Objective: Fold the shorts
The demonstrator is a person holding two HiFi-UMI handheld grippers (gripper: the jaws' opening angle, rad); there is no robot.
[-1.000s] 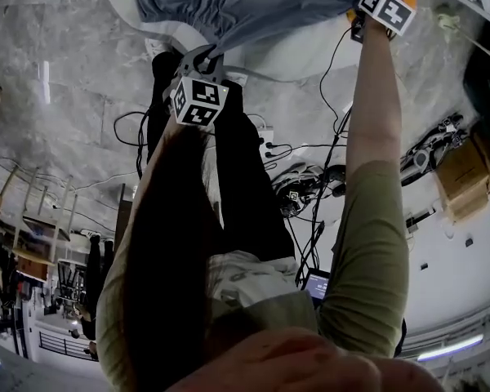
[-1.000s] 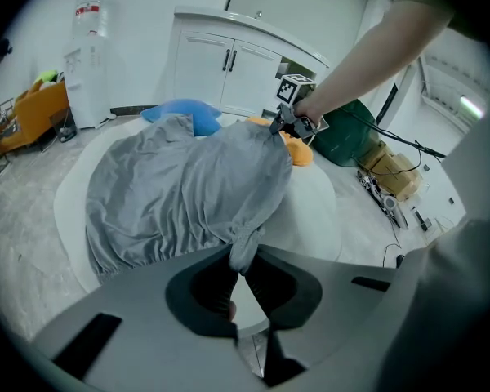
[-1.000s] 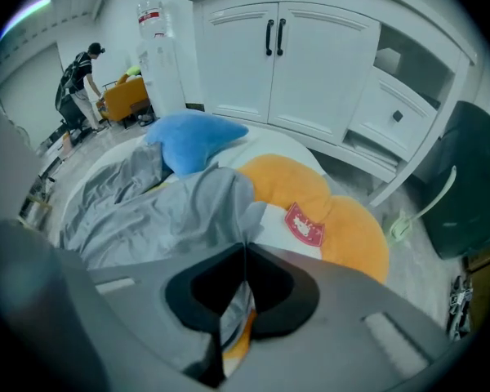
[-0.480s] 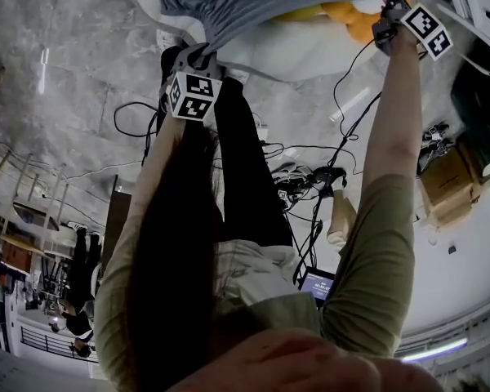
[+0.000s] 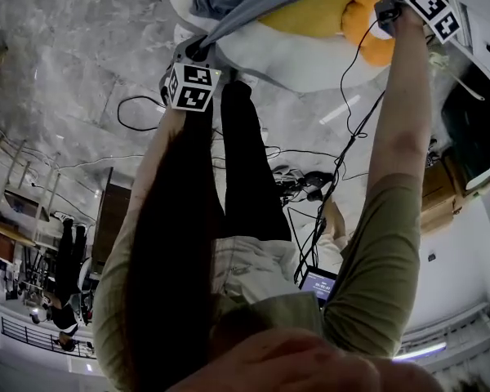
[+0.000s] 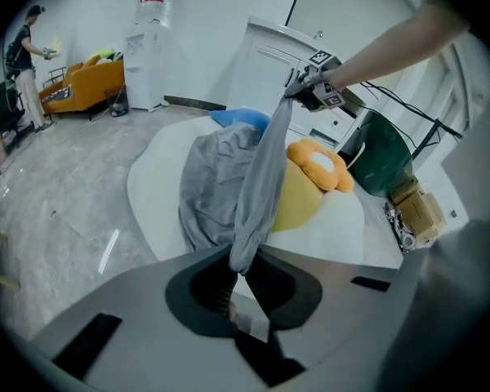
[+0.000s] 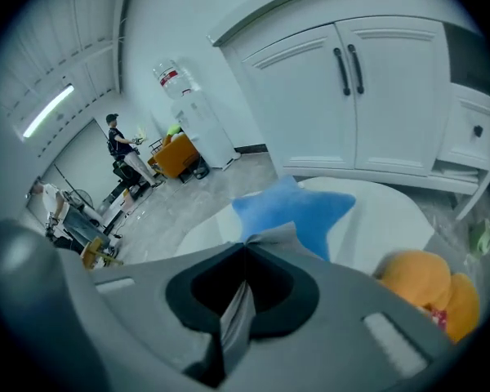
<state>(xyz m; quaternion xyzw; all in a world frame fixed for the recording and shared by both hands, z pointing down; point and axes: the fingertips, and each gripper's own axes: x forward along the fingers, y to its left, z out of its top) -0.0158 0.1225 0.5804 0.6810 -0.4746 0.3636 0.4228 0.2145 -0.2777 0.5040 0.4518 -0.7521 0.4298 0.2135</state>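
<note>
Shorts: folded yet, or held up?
Held up, unfolded: shorts stretch between left gripper and right gripper, both shut on an edge.

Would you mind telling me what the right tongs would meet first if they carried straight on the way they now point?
Most likely the blue star cushion on the white table: it lies straight beyond the tips of the right tongs, which are shut on the grey shorts. Depth is uncertain.

We note the shorts (image 6: 260, 178) spanning from left gripper (image 5: 196, 50) to right gripper (image 6: 297, 90) over the table (image 6: 151, 198), the plush toy (image 6: 314, 163) lying on it beside them, the cabinet (image 6: 265, 64) behind.
</note>
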